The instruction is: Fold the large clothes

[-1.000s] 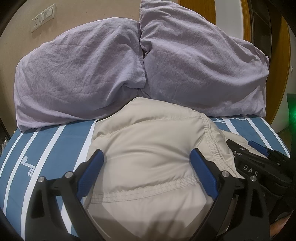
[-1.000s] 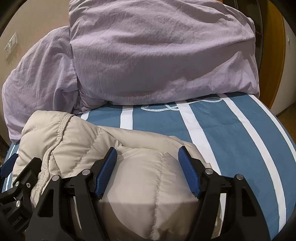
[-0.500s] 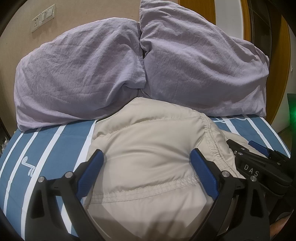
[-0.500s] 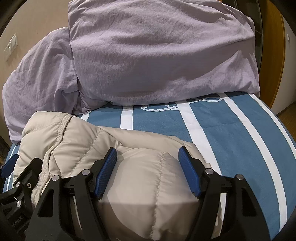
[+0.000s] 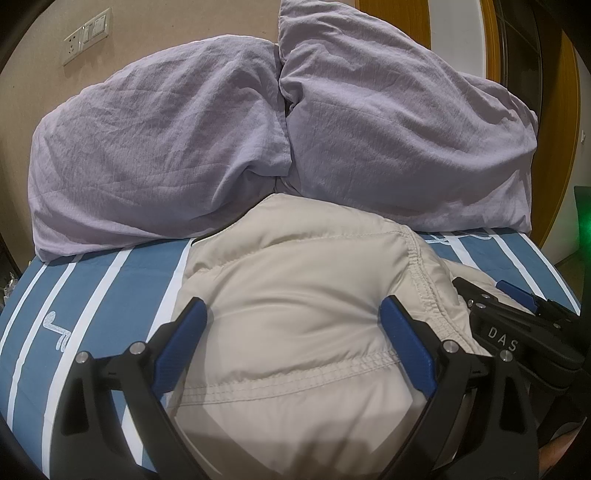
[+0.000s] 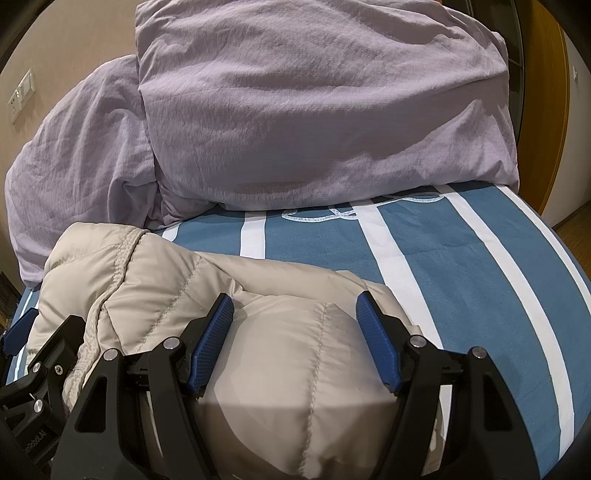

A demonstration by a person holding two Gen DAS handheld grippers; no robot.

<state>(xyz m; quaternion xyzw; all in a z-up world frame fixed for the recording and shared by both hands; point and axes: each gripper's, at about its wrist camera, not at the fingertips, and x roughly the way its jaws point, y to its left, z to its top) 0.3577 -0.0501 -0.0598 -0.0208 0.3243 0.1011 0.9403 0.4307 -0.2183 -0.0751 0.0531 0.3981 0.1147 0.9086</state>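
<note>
My left gripper point(image 5: 291, 325) and right gripper point(image 6: 295, 317) both straddle the puffy beige quilted jacket point(image 5: 306, 295), jaws wide, unclamped; it looks light, springy, slippery, so I'd pinch the stitched seams.

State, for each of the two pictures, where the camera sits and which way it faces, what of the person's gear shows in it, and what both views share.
Left wrist: sits on the left gripper, looking forward and down over the beige padded jacket toward the lilac pillows; the right gripper shows at its right edge.
Right wrist: sits on the right gripper, facing the same way over the jacket's right part and the blue striped bedspread; the left gripper shows at its left edge.
Shared: jacket, pillows, bedspread, wall switch plate.
</note>
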